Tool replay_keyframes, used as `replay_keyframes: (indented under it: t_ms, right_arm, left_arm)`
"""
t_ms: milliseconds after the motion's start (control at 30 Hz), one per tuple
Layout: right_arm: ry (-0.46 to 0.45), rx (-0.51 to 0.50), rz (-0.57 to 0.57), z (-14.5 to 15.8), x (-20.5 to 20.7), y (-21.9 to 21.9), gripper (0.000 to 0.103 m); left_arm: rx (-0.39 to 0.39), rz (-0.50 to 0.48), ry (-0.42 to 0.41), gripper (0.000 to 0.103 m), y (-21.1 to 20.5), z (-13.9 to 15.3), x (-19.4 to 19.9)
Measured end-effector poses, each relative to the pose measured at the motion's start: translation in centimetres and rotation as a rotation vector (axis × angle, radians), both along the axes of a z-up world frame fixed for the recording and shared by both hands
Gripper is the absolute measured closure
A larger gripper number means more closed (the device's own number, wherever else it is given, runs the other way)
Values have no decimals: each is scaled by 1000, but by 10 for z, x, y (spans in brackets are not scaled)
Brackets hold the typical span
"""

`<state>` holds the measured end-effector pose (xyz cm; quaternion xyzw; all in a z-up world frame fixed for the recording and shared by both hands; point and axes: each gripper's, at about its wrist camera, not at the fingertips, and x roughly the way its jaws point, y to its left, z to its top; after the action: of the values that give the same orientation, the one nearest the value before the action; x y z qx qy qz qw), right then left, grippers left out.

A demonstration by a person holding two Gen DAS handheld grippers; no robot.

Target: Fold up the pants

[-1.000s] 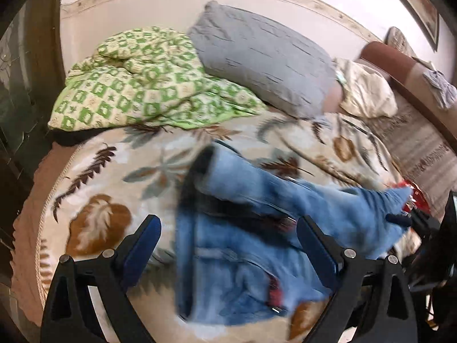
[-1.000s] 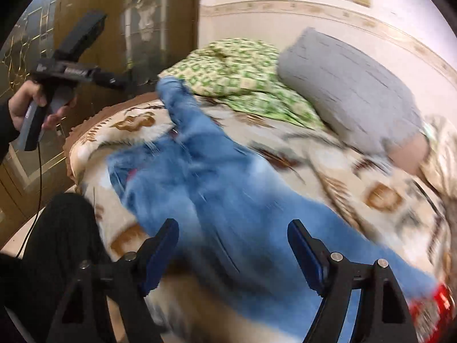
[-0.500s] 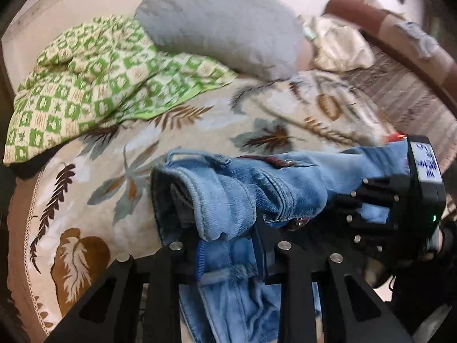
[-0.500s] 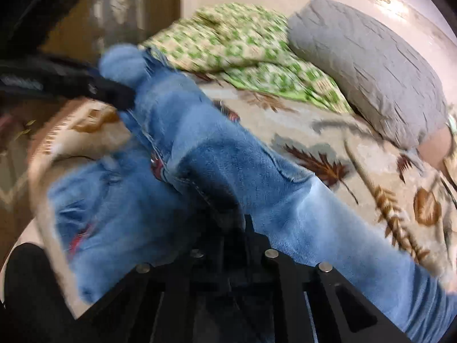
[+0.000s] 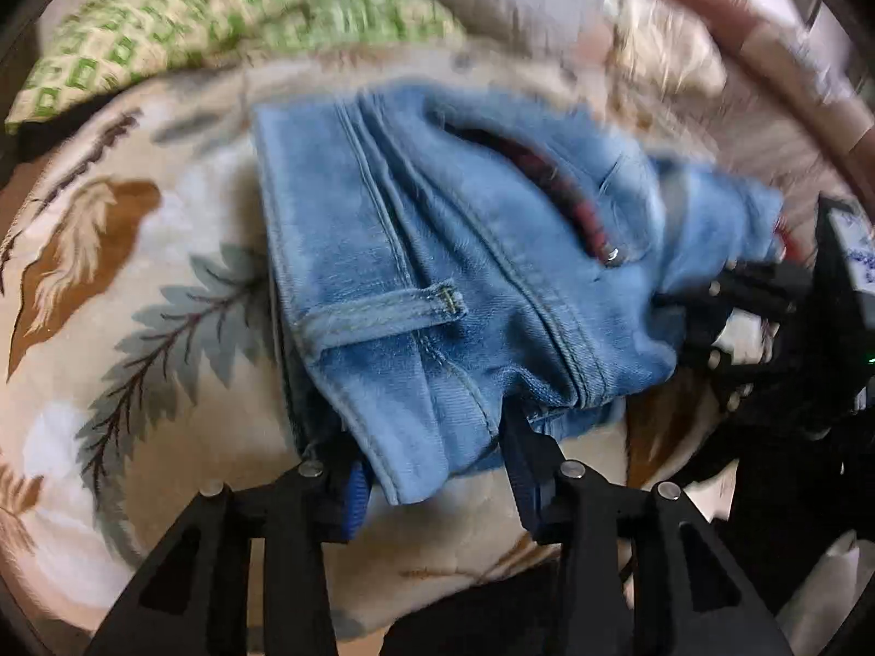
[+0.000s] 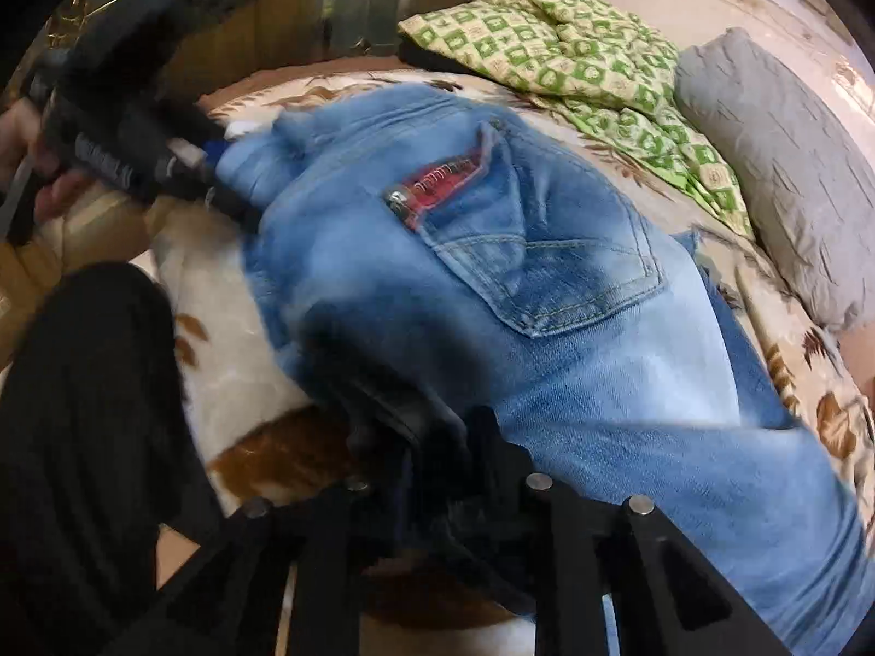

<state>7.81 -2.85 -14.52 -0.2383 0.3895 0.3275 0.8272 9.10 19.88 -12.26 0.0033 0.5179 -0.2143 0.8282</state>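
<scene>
Light blue jeans (image 5: 454, 284) lie on a leaf-patterned blanket (image 5: 136, 284) on a bed, waistband toward me, back pocket with a red tab (image 6: 437, 180) facing up. My left gripper (image 5: 432, 470) is shut on the waistband edge near a belt loop (image 5: 383, 311). My right gripper (image 6: 437, 454) is shut on the other end of the waistband; its fingertips are hidden under denim. The right gripper also shows in the left wrist view (image 5: 711, 322), and the left gripper shows in the right wrist view (image 6: 213, 164), both at the jeans' edge.
A green checked quilt (image 6: 574, 65) and a grey pillow (image 6: 782, 164) lie at the head of the bed. A wooden wardrobe (image 6: 284, 5) stands to the left. My black-trousered leg (image 6: 82, 410) is at the bed's near edge. A brown bed frame (image 5: 765, 54) runs at right.
Both grippers were open a second ago and have closed on the waistband. The jeans have been pulled and turned, so the seat with the back pocket now faces up and lies flatter.
</scene>
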Motion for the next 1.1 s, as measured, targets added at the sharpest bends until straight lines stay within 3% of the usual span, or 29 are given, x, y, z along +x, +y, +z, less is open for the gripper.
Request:
replay_keyframes:
  t_ms: [33,67,100,133,200,300,400,500,667,867,967,1100]
  right_arm:
    - [-13,-7,-16,3,-3,-1,62]
    - [-25,-22,-35,7,-5,-3,37]
    - [-49,-26,-57,14,-7,-8,20]
    - [-69,1,-66,21,-10,-15,17]
    - [-64,98,-78,38,-11,-33,17]
    - [-52,162,-160,52,-7,-55,17]
    - [-42,230,-262,62,-15,-83,17]
    - [-33,283,-360,66,-22,-121,17]
    - [-11,362,-636,65,-44,-206,17]
    - [96,595,-1011,35,-68,-315,17]
    - [138,688,-1128,17,-70,-350,17]
    - [200,779,-1183,-6,-56,-366,17]
  left_arm:
    - [-2,12,2,44,1,6,-3]
    - [-6,18,7,39,2,11,-5]
    - [10,46,-30,20,4,25,-12]
    - [26,64,-75,6,5,35,-16]
    - [31,96,-166,4,8,59,-22]
    - [42,136,-221,4,2,82,-20]
    - [61,101,-268,4,-20,99,-14]
    - [76,-15,-324,4,-72,109,-1]
    - [68,-236,-375,4,-166,112,23]
    - [65,-515,-374,4,-286,107,52]
    - [80,-585,-367,4,-324,105,54]
    - [88,-629,-349,4,-350,102,57]
